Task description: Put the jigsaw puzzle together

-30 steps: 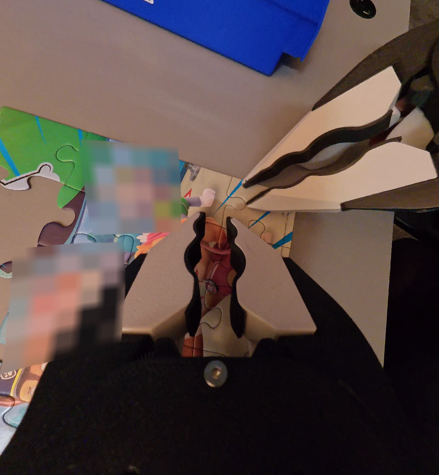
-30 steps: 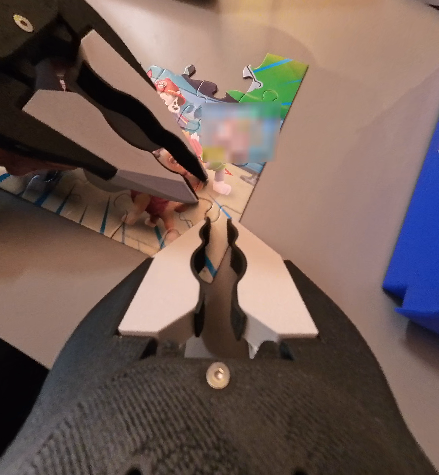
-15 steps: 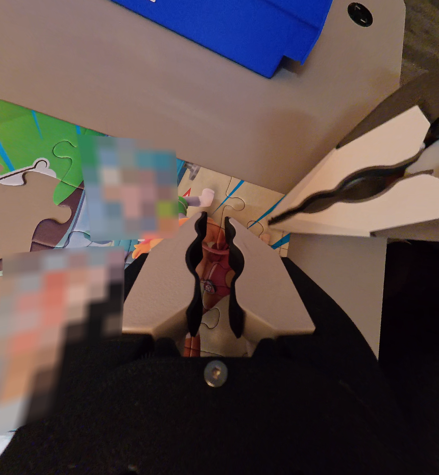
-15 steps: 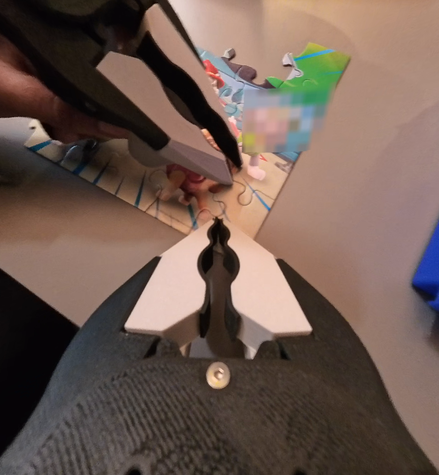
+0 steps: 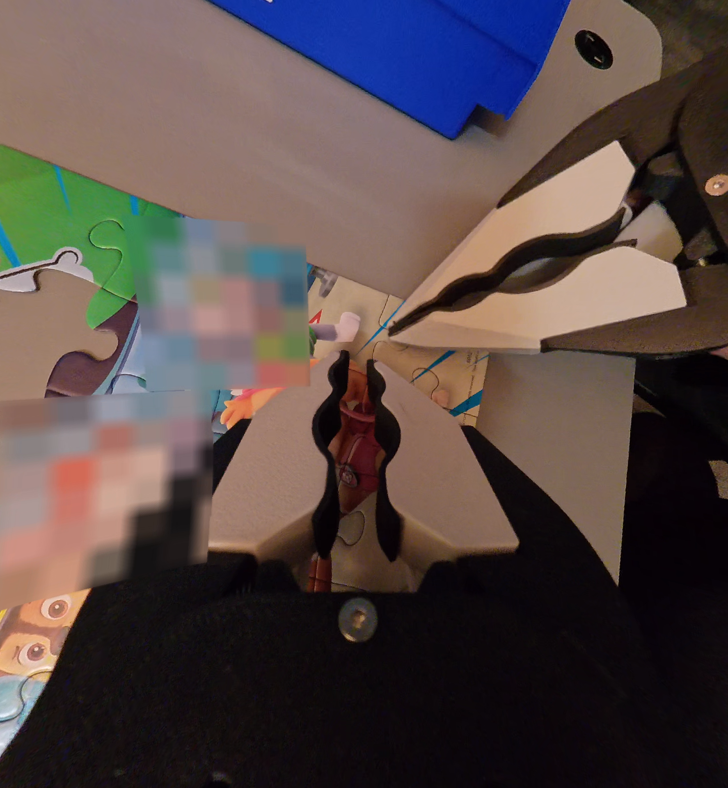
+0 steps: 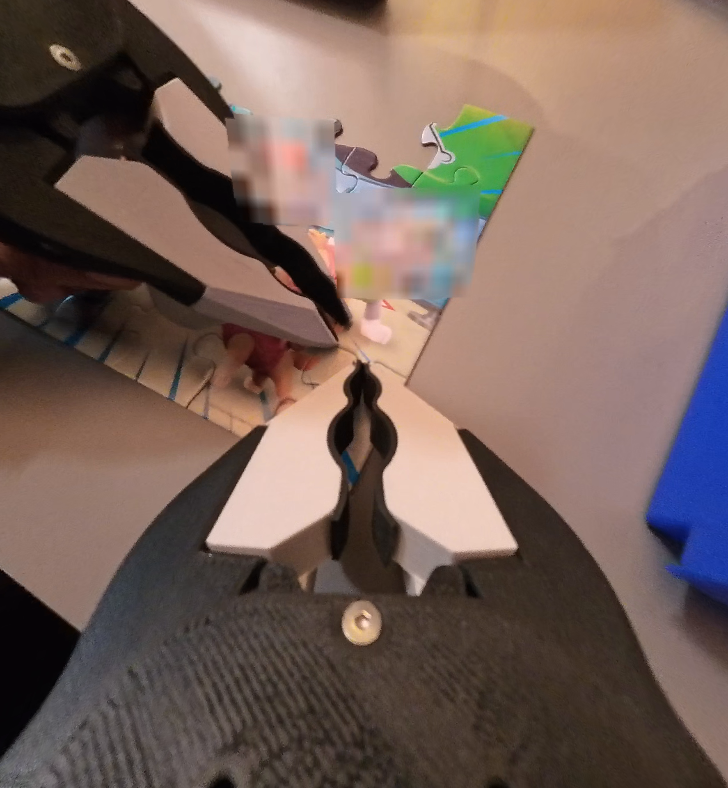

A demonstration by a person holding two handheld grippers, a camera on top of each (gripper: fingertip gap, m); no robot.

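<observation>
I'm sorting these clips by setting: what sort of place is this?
Probably a home or office tabletop used for a puzzle. A part-built cartoon jigsaw puzzle lies on a plain grey table, with a blue box beside it. Nothing more of the room shows.

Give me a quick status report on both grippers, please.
Left gripper slightly open, empty, over the jigsaw puzzle. Right gripper shut, empty, tips at the puzzle's corner. Blue box lies apart.

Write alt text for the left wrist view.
The left gripper, fingertips slightly apart and holding nothing, points down at a partly assembled cartoon jigsaw puzzle on a grey table. The right gripper, tips shut, reaches the puzzle's corner from the right; a blue box lies beyond.
</observation>
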